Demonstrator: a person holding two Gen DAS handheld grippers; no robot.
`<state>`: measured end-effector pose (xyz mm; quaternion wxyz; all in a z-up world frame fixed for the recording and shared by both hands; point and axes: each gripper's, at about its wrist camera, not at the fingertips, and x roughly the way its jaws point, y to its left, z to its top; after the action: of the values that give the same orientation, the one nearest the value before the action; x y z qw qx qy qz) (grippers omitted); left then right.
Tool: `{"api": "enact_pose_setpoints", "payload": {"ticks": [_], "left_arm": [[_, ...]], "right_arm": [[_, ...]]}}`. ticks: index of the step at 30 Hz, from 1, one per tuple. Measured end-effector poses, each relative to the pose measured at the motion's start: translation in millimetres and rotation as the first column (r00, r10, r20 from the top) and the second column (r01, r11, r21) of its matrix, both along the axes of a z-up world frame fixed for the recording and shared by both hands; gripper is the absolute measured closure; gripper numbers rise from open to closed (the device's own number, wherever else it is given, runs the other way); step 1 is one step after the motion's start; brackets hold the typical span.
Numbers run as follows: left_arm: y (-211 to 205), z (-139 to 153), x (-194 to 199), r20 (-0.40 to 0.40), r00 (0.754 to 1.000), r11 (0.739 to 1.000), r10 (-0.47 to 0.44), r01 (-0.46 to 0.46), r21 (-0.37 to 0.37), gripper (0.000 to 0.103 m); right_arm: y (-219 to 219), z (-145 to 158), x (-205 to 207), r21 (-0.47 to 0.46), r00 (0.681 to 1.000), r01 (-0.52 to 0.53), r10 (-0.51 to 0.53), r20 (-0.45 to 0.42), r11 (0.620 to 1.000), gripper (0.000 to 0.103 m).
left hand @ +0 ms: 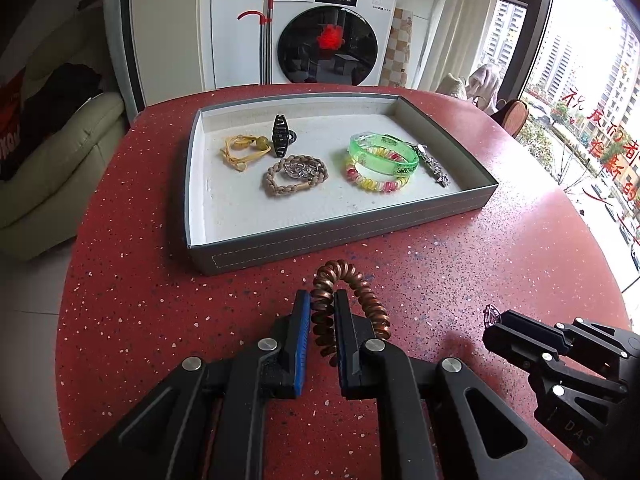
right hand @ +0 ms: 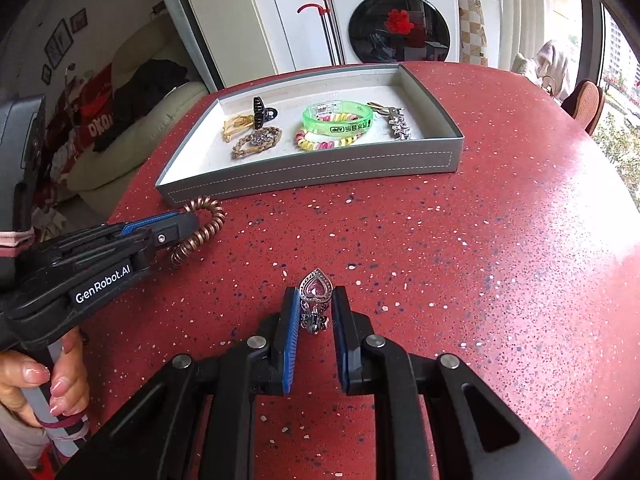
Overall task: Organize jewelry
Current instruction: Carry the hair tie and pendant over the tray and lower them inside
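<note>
My left gripper is shut on a copper spiral hair tie, which loops out past the fingertips just in front of the grey tray. The same gripper and spiral tie show at the left of the right wrist view. My right gripper is shut on a silver ring with a pink heart stone, held above the red table. In the left wrist view the right gripper enters at the lower right with the ring at its tip.
The tray holds a yellow cord piece, a black claw clip, a braided beige bracelet, a green bangle over a pastel spiral tie, and a silver chain piece. A hand grips the left handle.
</note>
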<state>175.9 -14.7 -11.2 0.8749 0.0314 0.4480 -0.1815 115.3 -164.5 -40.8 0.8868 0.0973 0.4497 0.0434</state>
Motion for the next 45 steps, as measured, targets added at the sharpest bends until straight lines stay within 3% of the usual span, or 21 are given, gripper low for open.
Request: {"api": "enact_pose_setpoints", "payload": {"ticks": [9,23,45], "left_arm": [[3,21,4,0.042,0.999,1.0,0.008,-0.008,-0.016,0.073],[7,34,51,0.064,0.996,0.998,0.06,-0.059,-0.023,0.073],[-9,4,123,0.025,0.992,0.99,0.127,-0.128,0.051,0.073]], "right_arm": [[-30,19,6,0.048,0.998,0.045,-0.046,0.032,0.998,0.085],[-59,56,64,0.037,0.994,0.054,-0.057,0.092,0.998,0.085],[-59,28,171,0.011,0.999,0.03,-0.031,0.04,0.999,0.085]]}}
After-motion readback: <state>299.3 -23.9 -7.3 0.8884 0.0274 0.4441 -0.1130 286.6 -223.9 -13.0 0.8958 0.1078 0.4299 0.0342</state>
